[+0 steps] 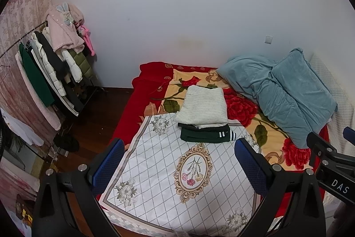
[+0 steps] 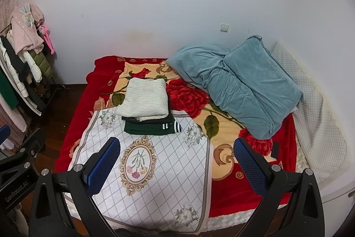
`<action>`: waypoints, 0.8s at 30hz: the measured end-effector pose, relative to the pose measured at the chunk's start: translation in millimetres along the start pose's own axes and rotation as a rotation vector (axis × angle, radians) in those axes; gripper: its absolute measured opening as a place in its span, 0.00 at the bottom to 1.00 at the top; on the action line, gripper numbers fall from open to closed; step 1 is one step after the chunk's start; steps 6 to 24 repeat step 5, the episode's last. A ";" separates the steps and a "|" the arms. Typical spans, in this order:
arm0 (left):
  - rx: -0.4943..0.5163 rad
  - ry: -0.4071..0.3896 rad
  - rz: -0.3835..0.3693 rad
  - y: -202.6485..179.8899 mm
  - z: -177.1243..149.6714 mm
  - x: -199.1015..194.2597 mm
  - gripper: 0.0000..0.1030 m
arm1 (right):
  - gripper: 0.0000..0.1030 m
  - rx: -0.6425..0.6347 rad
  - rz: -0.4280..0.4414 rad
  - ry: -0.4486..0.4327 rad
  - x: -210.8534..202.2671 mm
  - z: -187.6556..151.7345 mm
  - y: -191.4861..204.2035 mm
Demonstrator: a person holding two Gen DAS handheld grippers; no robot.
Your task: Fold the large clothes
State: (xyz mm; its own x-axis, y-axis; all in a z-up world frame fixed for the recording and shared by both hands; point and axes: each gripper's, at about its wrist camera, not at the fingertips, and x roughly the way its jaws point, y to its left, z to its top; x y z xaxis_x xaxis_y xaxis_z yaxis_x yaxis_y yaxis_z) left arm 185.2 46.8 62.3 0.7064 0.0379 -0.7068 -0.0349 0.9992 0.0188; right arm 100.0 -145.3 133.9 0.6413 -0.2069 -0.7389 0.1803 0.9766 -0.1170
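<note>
A stack of folded clothes lies on the bed: a white knit sweater (image 1: 203,107) (image 2: 144,98) on top, a black layer under it, and a dark green garment with white stripes (image 1: 205,134) (image 2: 150,127) at the bottom. The stack rests at the far edge of a white diamond-patterned cloth (image 1: 177,170) (image 2: 159,170). My left gripper (image 1: 179,161) is open and empty, held above the cloth, short of the stack. My right gripper (image 2: 177,161) is open and empty, also above the cloth. The right gripper's body shows at the right of the left wrist view (image 1: 332,161).
A red floral blanket (image 1: 241,108) (image 2: 193,99) covers the bed. A bunched blue quilt (image 1: 286,90) (image 2: 239,79) lies at the far right by a white quilted headboard (image 2: 317,108). A clothes rack (image 1: 44,63) (image 2: 17,63) stands at the left over the wooden floor.
</note>
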 end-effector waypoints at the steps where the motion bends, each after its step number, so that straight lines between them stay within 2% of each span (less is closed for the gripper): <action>1: -0.001 -0.001 -0.001 0.6 0.5 -0.8 0.98 | 1.00 0.001 0.000 -0.001 -0.3 -1.2 -0.7; 24: -0.004 -0.003 -0.004 1.5 2.0 -2.2 0.98 | 1.00 0.003 0.001 -0.003 -2.8 -1.8 3.2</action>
